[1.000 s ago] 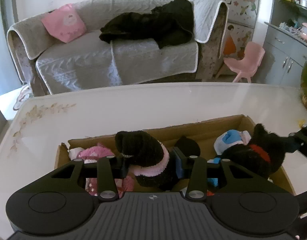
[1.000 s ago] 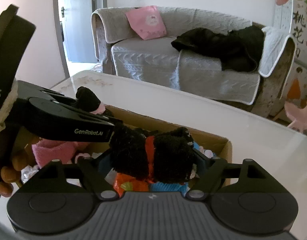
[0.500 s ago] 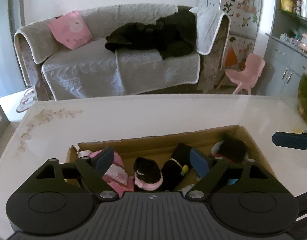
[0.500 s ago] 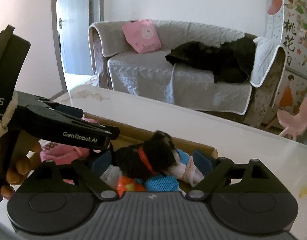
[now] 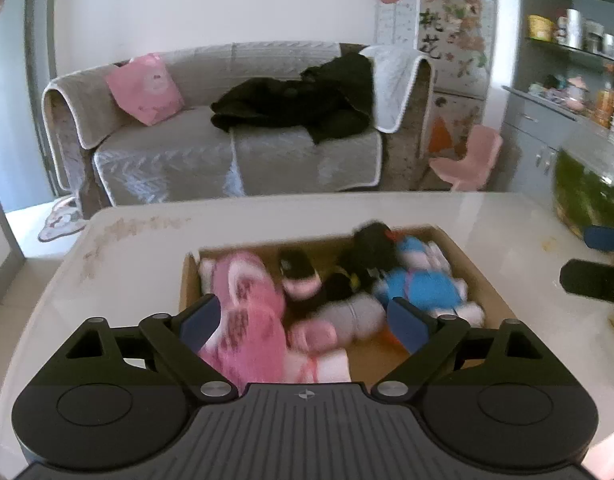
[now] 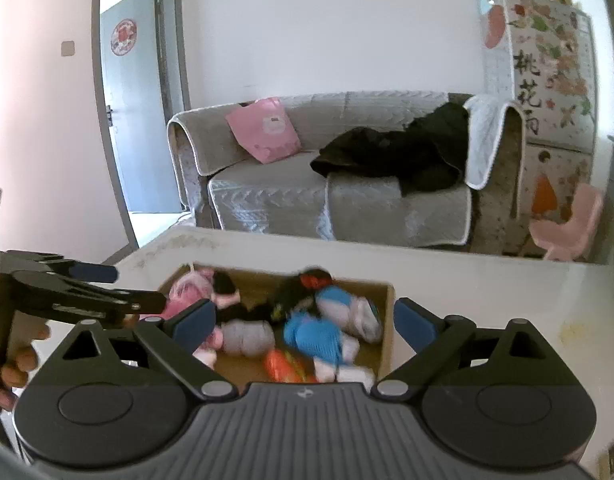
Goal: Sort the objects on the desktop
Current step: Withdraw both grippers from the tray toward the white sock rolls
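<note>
Toys [image 5: 419,284] below spread jaws (boxed)

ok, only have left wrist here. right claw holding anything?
Observer: No. The right claw has just been opening; its jaws stand wide, with nothing pressed between them.
Operator: And my left claw from outside?
Observer: The left claw, jaws also just opened, hangs empty by the left end of the cardboard box.
Operator: Anything at the box's near edge?
Observer: An orange toy lies there beside the blue plush.
</note>
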